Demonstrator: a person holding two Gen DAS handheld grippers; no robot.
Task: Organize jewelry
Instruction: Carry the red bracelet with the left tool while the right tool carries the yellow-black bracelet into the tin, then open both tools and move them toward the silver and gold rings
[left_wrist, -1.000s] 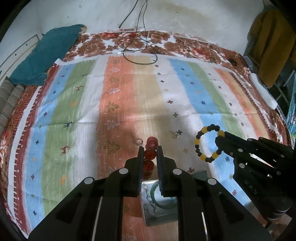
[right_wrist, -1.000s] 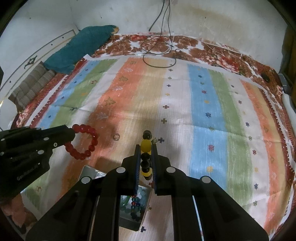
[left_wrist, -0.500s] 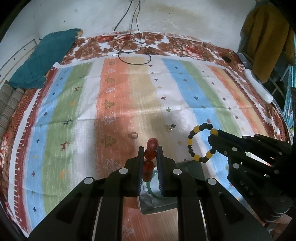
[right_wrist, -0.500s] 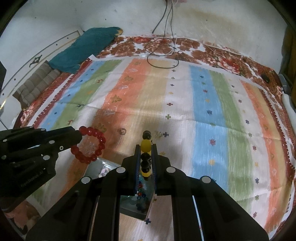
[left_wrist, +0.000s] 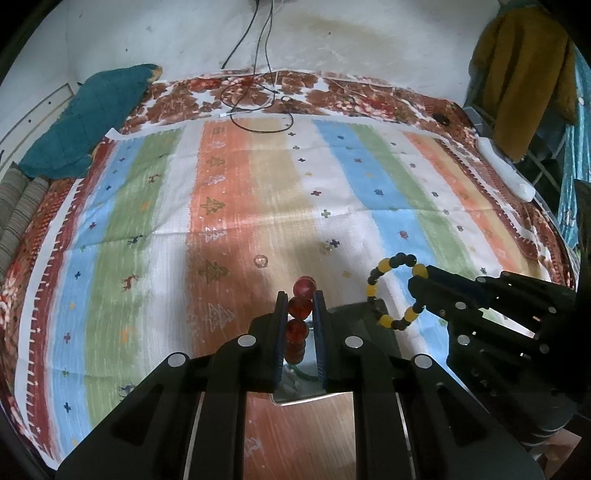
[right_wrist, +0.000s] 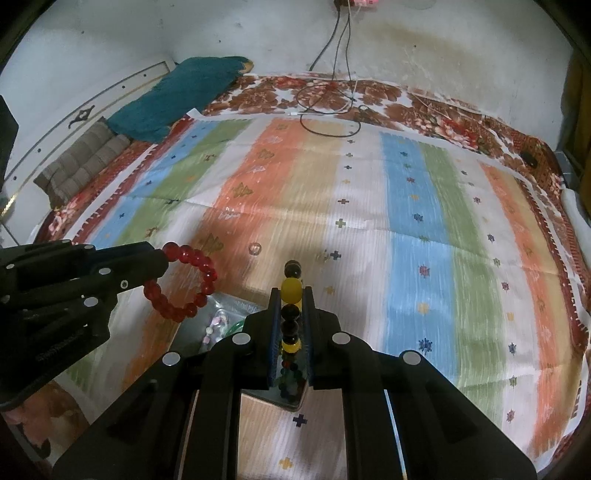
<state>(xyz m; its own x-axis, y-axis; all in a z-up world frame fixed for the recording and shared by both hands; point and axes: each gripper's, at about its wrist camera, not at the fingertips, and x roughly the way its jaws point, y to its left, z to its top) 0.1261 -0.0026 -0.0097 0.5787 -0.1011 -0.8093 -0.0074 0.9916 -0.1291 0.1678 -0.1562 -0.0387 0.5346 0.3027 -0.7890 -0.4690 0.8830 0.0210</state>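
Note:
My left gripper (left_wrist: 300, 300) is shut on a red bead bracelet (left_wrist: 300, 308), seen edge-on between its fingers and as a hanging ring (right_wrist: 181, 281) in the right wrist view. My right gripper (right_wrist: 291, 295) is shut on a black and yellow bead bracelet (right_wrist: 291, 291), which shows as a loop (left_wrist: 395, 291) in the left wrist view. Both bracelets hang over a small open metal box (left_wrist: 364, 314) on the striped cloth. The box (right_wrist: 218, 321) holds a green bangle and other small pieces, partly hidden by the fingers.
A small clear ring (left_wrist: 260, 261) and a tiny trinket (left_wrist: 325, 246) lie on the striped cloth (left_wrist: 258, 184) beyond the box. A black cable (left_wrist: 255, 99) coils at the far edge. A teal cushion (left_wrist: 85, 122) sits far left, a mustard garment (left_wrist: 524, 74) hangs far right.
Both grippers have drifted back toward the near edge with their bracelets held; the box now lies further under the fingers, and the ring on the cloth appears farther ahead.

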